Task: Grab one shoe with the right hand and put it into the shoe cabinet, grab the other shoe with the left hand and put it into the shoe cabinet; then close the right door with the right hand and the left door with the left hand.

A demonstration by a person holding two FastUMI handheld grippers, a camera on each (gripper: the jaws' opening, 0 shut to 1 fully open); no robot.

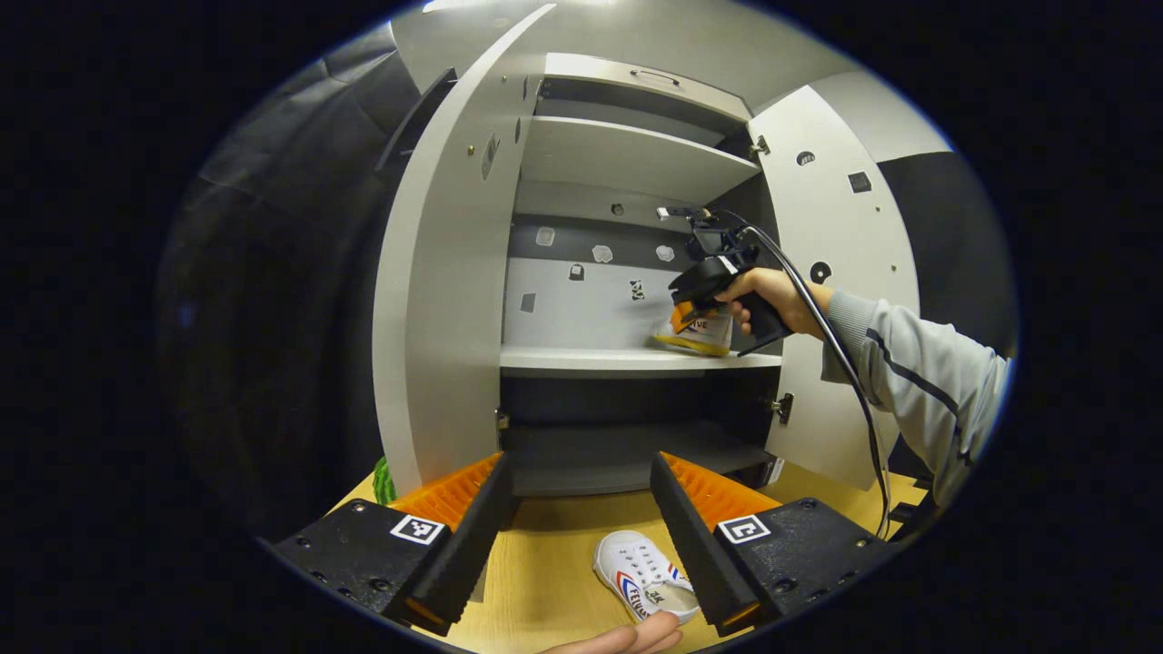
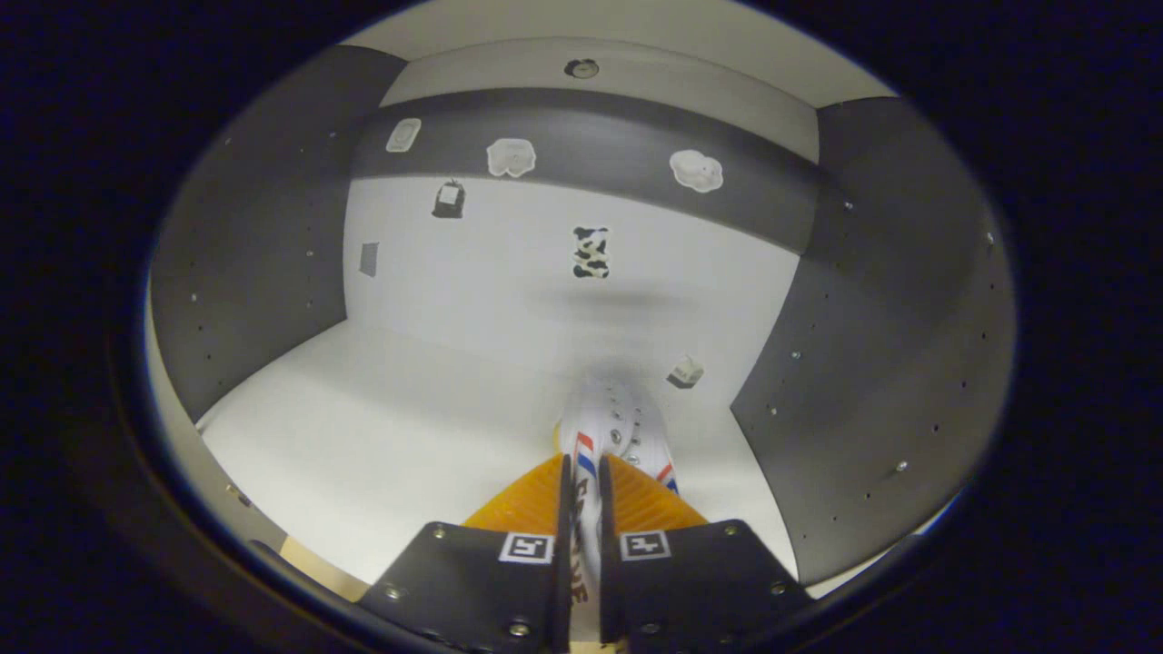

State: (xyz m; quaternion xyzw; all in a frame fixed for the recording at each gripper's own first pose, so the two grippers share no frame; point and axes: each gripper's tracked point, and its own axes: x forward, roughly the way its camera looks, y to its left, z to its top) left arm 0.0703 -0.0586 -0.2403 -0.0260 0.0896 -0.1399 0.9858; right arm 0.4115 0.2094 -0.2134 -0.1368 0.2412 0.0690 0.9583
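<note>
Your right gripper (image 2: 580,509) is inside the shoe cabinet (image 1: 627,359), fingers clamped on the heel wall of the first shoe (image 2: 611,427). In the right gripper view the shoe runs from 6 o'clock toward centre, toe at the back wall. The left gripper view shows the same shoe (image 1: 695,329) at abt 2 o'clock from centre, at the right end of the middle shelf (image 1: 581,361), your hand (image 1: 772,300) beside it. Looks set down or v. nearly so; can't tell if the sole is fully down. So step 1 is close to done, pending release.

Your left gripper (image 1: 581,518) hangs over the table (image 1: 554,563), fingers wide apart, holding nothing. The second shoe (image 1: 645,577) lies on the table at 6 o'clock, just by the right-hand finger, not betw the fingers yet.

Still to do, as I judge it: let go w/ the right and back out, grab shoe 2 w/ the left and shelve it, then shut both doors. Left door (image 1: 445,272) at 9 o'clock and right door (image 1: 836,272) at 3 o'clock both stand wide open.
</note>
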